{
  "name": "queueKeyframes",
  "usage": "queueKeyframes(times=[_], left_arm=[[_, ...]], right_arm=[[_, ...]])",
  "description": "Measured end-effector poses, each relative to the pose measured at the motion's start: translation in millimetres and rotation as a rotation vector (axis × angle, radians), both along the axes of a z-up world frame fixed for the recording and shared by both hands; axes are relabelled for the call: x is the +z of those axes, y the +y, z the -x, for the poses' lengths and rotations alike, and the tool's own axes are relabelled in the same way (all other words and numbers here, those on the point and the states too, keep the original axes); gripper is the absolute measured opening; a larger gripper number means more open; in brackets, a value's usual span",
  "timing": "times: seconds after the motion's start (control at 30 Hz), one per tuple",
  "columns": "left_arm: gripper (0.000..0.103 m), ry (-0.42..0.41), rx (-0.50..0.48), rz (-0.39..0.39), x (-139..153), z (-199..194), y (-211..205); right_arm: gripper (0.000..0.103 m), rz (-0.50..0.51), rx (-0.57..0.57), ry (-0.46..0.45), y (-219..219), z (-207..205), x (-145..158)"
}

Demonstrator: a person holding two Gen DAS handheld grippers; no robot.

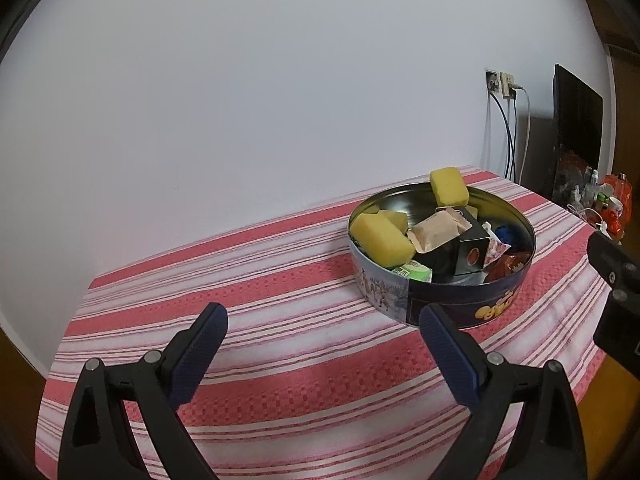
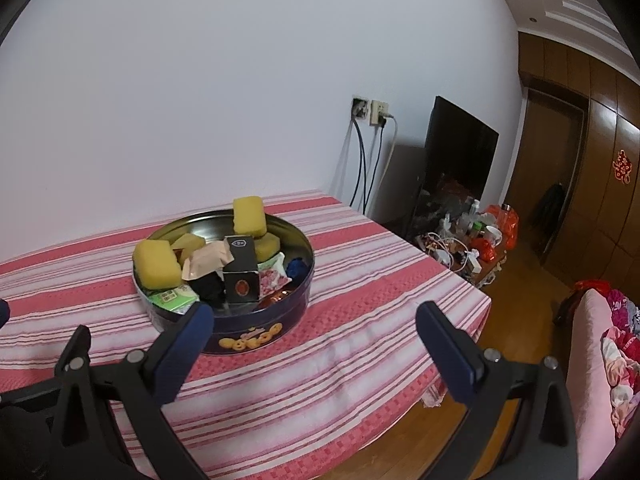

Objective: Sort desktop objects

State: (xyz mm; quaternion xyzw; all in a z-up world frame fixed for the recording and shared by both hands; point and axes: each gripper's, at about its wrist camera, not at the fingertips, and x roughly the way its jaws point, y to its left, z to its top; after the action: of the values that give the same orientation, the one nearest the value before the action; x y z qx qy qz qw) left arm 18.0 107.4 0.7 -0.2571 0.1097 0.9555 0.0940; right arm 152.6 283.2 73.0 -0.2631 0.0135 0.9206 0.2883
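a round blue tin [image 1: 460, 312] sits on the counter [image 1: 280, 288] with its red and white striped cloth, near the far right corner by the wall. inside it lie yellow sponges [image 1: 384, 238], one propped on the back rim [image 2: 249, 216], a tan wrapped packet [image 2: 208, 262], a black box [image 2: 241, 270] standing upright, a green packet [image 2: 172, 298] and something blue [image 2: 298, 268]. the left gripper [image 1: 324, 322] is wide open and holds nothing. the right gripper [image 2: 314, 320] is wide open too, empty.
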Motion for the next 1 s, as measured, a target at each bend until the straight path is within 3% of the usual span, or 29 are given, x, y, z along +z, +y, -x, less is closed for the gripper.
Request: queueKeyframes(times=[0.4, 1.0], left_arm=[[0.098, -0.007, 0.008, 0.043, 0, 17, 21], [0.098, -0.032, -0.036, 0.031, -3, 28, 45]], right_arm=[[0.103, 0.026, -0.006, 0.004, 27, 10, -6], [0.103, 0.051, -0.019, -0.010, 46, 26, -13]])
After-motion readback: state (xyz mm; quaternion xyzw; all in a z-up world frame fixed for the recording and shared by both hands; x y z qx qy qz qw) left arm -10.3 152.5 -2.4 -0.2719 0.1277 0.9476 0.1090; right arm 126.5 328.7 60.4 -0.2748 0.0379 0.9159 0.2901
